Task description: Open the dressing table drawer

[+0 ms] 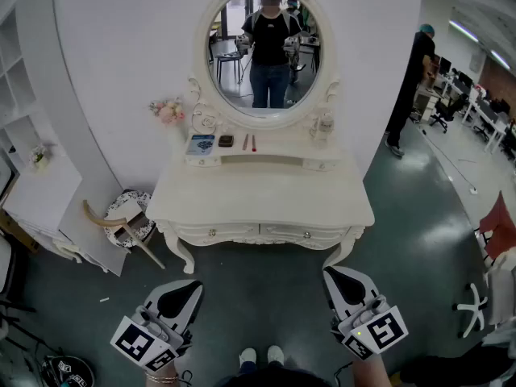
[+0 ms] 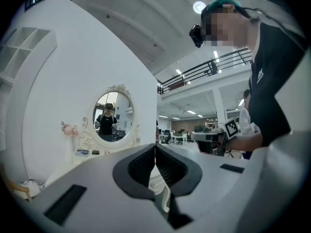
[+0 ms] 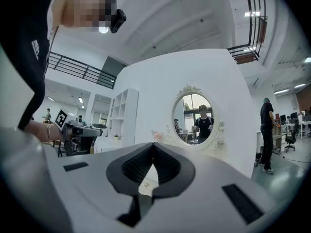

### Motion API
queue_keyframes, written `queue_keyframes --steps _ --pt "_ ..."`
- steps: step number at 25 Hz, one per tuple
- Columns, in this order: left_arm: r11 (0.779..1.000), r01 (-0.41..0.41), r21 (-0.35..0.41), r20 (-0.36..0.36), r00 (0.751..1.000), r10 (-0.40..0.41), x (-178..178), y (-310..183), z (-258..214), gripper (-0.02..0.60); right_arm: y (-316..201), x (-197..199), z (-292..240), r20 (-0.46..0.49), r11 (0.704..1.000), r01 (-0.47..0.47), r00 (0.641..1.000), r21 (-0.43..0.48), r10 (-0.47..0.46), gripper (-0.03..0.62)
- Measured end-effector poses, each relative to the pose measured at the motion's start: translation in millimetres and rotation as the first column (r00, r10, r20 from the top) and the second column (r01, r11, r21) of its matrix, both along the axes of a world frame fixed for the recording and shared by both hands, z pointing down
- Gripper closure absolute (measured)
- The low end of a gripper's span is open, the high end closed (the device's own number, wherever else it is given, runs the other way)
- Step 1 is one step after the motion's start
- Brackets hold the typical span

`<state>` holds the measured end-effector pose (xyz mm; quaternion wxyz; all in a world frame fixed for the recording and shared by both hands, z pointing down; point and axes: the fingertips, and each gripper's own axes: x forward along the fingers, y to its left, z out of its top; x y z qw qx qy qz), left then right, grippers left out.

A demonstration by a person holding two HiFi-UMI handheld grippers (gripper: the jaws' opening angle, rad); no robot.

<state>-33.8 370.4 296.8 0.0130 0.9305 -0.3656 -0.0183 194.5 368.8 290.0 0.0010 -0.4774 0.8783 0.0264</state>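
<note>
Though the drawer knobs are barely discernible, left gripper and right gripper are clenched, empty.

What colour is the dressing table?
The dressing table is cream white; the head view shows it best.

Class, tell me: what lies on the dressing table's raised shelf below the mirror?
A blue packet, a small dark item, two thin sticks and a clear bottle. The shut drawers hide their contents.
</note>
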Motion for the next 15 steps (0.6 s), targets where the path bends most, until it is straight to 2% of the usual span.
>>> queue_keyframes --steps 9,15 --pt "1.000 0.015 0.000 0.000 1.000 -0.015 -4.6 -2.6 -0.1 0.565 -0.8 0.7 -1.6 -0.007 1.000 -0.002 1.000 -0.001 0.002 0.577" --pt "0.999 0.038 -0.018 0.007 0.999 -0.038 -3.4 0.6 4.2 0.565 2.1 5.9 -2.5 0.022 1.000 0.022 1.000 -0.001 -0.022 0.576"
